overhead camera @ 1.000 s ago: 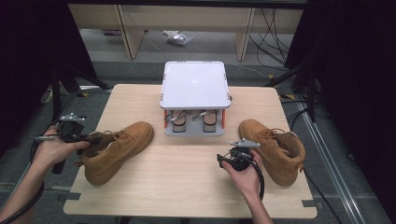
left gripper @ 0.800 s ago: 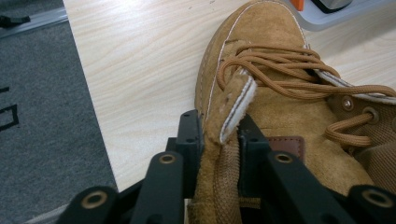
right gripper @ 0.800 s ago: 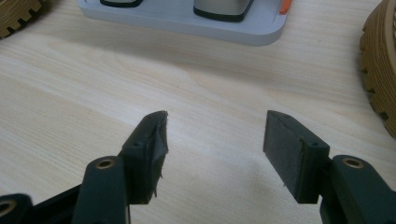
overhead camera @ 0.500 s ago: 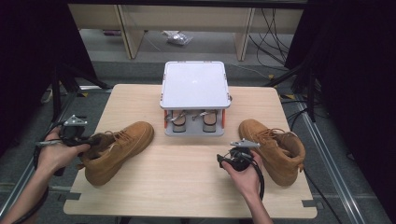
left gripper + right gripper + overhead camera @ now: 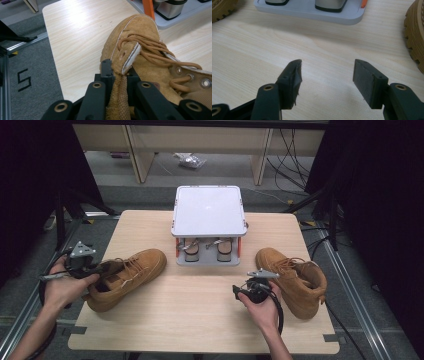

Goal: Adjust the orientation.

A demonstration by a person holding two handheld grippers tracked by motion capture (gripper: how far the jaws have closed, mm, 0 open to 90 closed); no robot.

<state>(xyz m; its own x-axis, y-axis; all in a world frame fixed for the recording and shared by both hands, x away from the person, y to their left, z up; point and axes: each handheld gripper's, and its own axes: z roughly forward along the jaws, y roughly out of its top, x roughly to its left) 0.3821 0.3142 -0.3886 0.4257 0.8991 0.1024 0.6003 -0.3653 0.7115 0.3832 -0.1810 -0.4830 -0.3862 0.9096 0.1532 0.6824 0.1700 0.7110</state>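
A grey rack (image 5: 208, 212) at the back of the wooden table (image 5: 200, 310) holds two shoe forms underneath. The left gripper (image 5: 117, 80) pinches the left boot (image 5: 127, 275) — its collar; the right gripper (image 5: 327, 75) gapes empty beside the right boot (image 5: 295, 277), grey carpet around.

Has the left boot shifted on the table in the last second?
No. The left boot lies at the same spot against the table edge and grey rack.

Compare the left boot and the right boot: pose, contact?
The left boot is clamped at its collar by the left gripper; the right boot stands free beside the open right gripper. Left boot's toe points toward the shoe rack; right boot's angles up-left. Both are tan lace-ups.
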